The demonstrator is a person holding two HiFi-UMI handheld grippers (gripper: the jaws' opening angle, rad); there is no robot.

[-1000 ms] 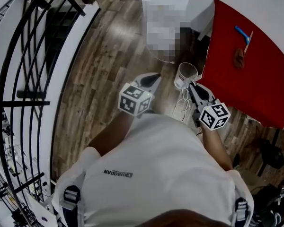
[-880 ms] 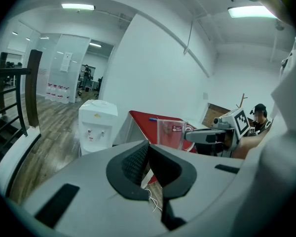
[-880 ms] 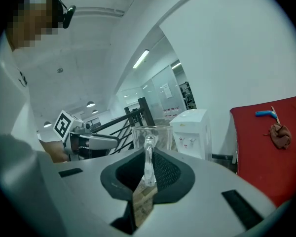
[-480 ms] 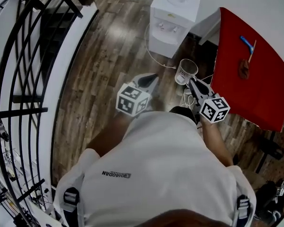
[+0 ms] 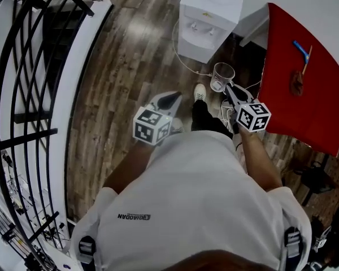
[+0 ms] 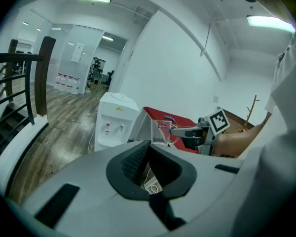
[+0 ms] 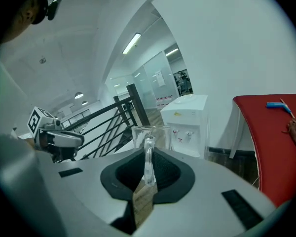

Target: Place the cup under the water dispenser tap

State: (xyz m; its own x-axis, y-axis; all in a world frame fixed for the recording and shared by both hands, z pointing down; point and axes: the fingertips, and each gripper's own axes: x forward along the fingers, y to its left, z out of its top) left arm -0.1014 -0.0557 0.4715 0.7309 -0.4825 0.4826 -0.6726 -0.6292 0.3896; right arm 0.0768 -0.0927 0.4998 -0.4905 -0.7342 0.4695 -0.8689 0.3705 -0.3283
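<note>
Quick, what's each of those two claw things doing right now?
Left gripper: jaws together, nothing between them.
Right gripper: jaws closed on the clear cup, gripping it by its handle.

one cup [image 5: 222,76], one dispenser [image 5: 209,16], two tools [image 5: 170,98] [image 5: 228,88]

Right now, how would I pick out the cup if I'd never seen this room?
Find the red table and the white water dispenser beside it. In front of them the right gripper holds the cup by its handle: a clear glass mug, the only see-through thing nearby.
</note>
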